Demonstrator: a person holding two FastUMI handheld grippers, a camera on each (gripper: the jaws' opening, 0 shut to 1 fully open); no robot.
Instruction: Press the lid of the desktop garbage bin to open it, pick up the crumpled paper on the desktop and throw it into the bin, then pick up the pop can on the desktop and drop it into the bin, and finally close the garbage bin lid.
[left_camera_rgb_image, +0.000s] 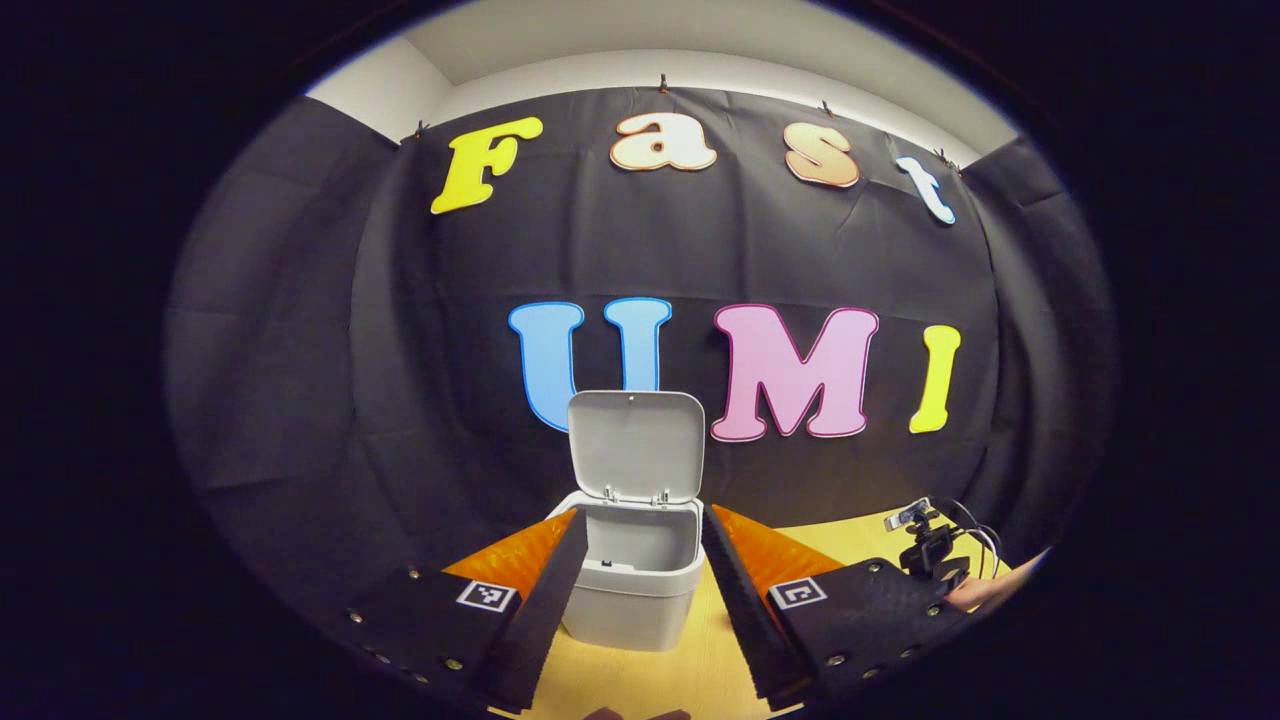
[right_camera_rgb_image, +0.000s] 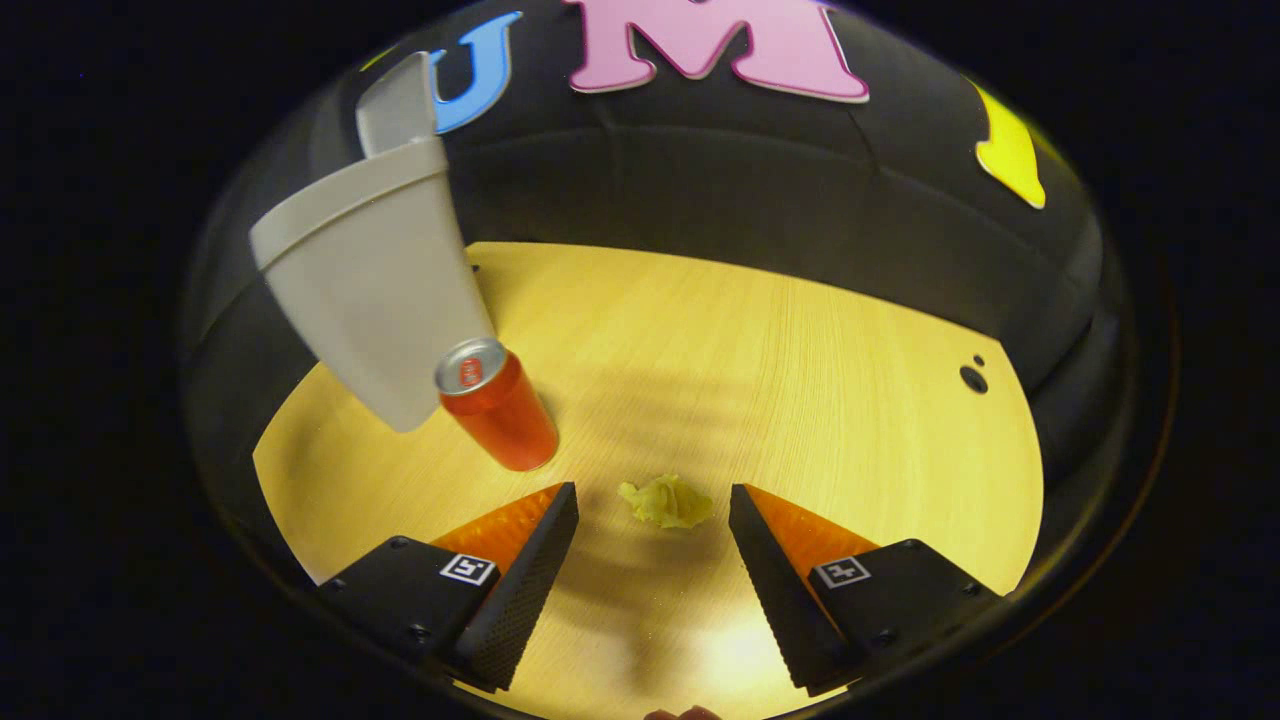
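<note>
In the left gripper view the grey desktop bin (left_camera_rgb_image: 632, 590) stands on the wooden table with its lid (left_camera_rgb_image: 637, 445) swung up. My left gripper (left_camera_rgb_image: 640, 525) is open, its fingers framing the bin from a short distance. In the right gripper view my right gripper (right_camera_rgb_image: 652, 492) is open above the table, with the yellow crumpled paper (right_camera_rgb_image: 667, 501) lying between its fingertips, untouched. An orange pop can (right_camera_rgb_image: 495, 404) stands upright to the left of the paper, right beside the bin (right_camera_rgb_image: 370, 290).
The other gripper with its camera (left_camera_rgb_image: 930, 545) and a hand show at the far right of the left gripper view. The wooden tabletop (right_camera_rgb_image: 780, 370) has a small dark hole (right_camera_rgb_image: 973, 378) near its right edge. Black cloth walls close the back.
</note>
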